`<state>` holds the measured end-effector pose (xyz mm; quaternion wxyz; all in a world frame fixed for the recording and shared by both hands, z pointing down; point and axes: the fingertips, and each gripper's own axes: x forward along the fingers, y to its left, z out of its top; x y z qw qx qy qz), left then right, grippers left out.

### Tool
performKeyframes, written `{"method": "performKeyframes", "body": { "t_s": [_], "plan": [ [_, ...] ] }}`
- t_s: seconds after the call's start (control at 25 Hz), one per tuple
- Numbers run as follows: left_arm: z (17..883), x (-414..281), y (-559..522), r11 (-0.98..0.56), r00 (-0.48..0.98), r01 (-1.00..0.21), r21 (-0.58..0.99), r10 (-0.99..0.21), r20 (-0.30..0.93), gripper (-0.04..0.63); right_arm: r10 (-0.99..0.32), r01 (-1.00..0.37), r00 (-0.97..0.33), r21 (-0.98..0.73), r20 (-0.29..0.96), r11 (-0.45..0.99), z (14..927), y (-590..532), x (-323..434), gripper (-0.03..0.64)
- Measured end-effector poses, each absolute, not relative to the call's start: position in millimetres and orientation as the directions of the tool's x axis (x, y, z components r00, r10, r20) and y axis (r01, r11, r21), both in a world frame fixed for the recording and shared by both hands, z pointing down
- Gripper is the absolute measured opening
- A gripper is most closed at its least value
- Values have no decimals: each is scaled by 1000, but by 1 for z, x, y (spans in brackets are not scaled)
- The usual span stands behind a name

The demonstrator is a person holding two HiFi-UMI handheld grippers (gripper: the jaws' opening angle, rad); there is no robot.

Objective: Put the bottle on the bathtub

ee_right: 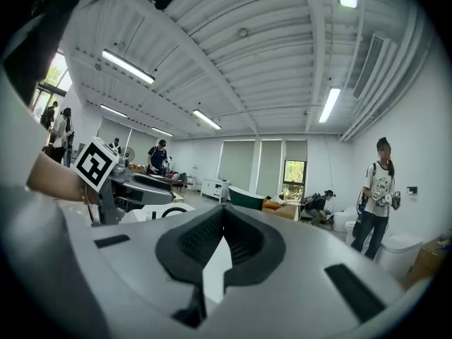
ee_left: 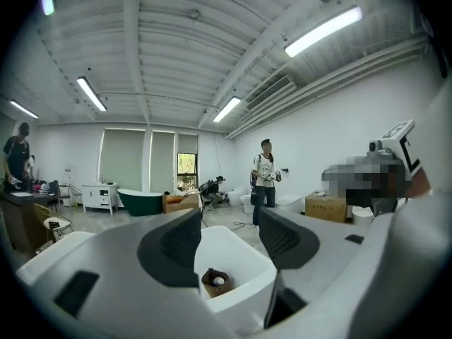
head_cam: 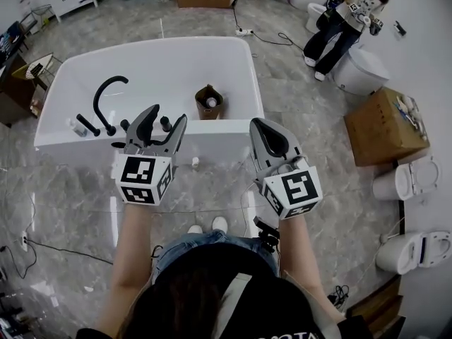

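Observation:
A white bathtub [head_cam: 233, 62] stands in front of me. Inside it, near the front wall, sits a brown paper bag [head_cam: 209, 103] holding a white-capped bottle [head_cam: 212, 102]. The left gripper view shows the same bag [ee_left: 209, 285] and bottle cap [ee_left: 218, 281] low between the jaws. My left gripper [head_cam: 167, 117] [ee_left: 229, 223] hovers open over the tub's front rim, left of the bag, with nothing between its jaws. Right of the bag, my right gripper [head_cam: 258, 125] [ee_right: 224, 212] is shut and empty, just outside the rim.
A black curved faucet [head_cam: 106, 94] and black knobs [head_cam: 164, 123] stand on the tub's left front rim. A small white object [head_cam: 195, 162] lies below the rim. Cardboard boxes [head_cam: 385, 126], toilets [head_cam: 360, 69] and a person [head_cam: 346, 20] are to the right. Cables [head_cam: 272, 39] cross the floor.

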<state>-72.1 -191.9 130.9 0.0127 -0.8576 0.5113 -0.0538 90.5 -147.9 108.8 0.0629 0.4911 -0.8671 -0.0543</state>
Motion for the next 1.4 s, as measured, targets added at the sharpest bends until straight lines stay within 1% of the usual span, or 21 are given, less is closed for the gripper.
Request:
{"method": "performKeyframes", "body": {
  "t_s": [0.12, 0.2, 0.24, 0.28, 0.32, 0.36, 0.52, 0.72, 1.4],
  "plan": [
    [108, -77, -189, -461, 460, -880, -114, -887, 32, 232, -866, -847, -499, 207, 4, 489, 84, -145, 91, 15],
    [94, -79, -185, -443, 449, -882, -160, -894, -1, 191, -870, -849, -492, 234, -26, 473, 71, -144, 92, 15],
    [87, -80, -183, -429, 439, -886, -178, -898, -23, 162, -872, -851, -488, 241, -38, 466, 67, -143, 93, 15],
    [80, -82, -181, -410, 426, -892, -190, -903, -49, 107, -873, -854, -485, 243, -48, 460, 63, -142, 94, 15],
    [73, -85, -179, -394, 415, -898, -198, -907, -75, 19, -875, -856, -481, 243, -58, 455, 59, -141, 95, 15],
    [66, -87, -177, -384, 409, -900, -206, -907, -95, 11, -876, -859, -478, 242, -68, 451, 55, -140, 95, 15],
    [50, -93, -171, -371, 409, -895, -246, -904, -126, 11, -882, -866, -462, 260, -87, 428, 44, -133, 90, 15],
    [36, -96, -168, -363, 403, -902, -235, -902, -155, 11, -894, -876, -438, 268, -90, 402, 38, -130, 94, 15],
    [20, -89, -165, -354, 398, -905, -236, -901, -174, 11, -922, -904, -379, 245, -82, 350, 30, -131, 110, 15]
  ]
}}
